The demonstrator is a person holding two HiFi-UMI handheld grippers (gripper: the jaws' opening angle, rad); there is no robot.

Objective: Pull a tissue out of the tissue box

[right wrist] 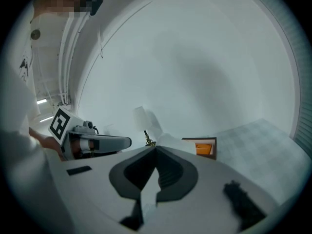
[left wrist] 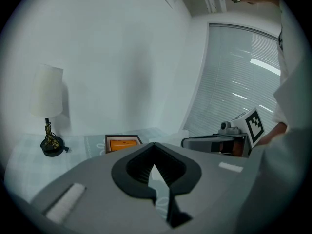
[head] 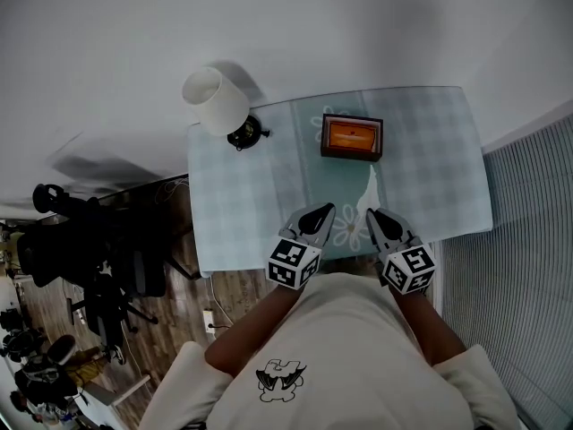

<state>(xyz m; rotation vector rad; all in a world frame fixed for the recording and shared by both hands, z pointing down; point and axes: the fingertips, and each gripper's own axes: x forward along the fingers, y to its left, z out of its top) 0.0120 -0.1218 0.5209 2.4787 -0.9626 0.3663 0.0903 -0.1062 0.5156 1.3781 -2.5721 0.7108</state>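
Note:
The tissue box (head: 352, 137), dark brown with an orange top, stands on the checked tablecloth (head: 242, 195) toward the far side; it also shows as the box (left wrist: 122, 144) and the box (right wrist: 204, 147). A white tissue (head: 368, 188) stretches from the box's near side to my right gripper (head: 373, 213), which is shut on its end. In the right gripper view the tissue (right wrist: 168, 140) bulges just past my right gripper (right wrist: 156, 147). My left gripper (head: 328, 210) hovers beside it, shut with nothing seen in it; its tips (left wrist: 154, 144) meet.
A white-shaded table lamp (head: 217, 101) on a dark base stands at the table's far left corner. Office chairs (head: 81, 240) crowd the floor to the left. Window blinds (head: 528, 240) run along the right. The person's torso fills the near edge.

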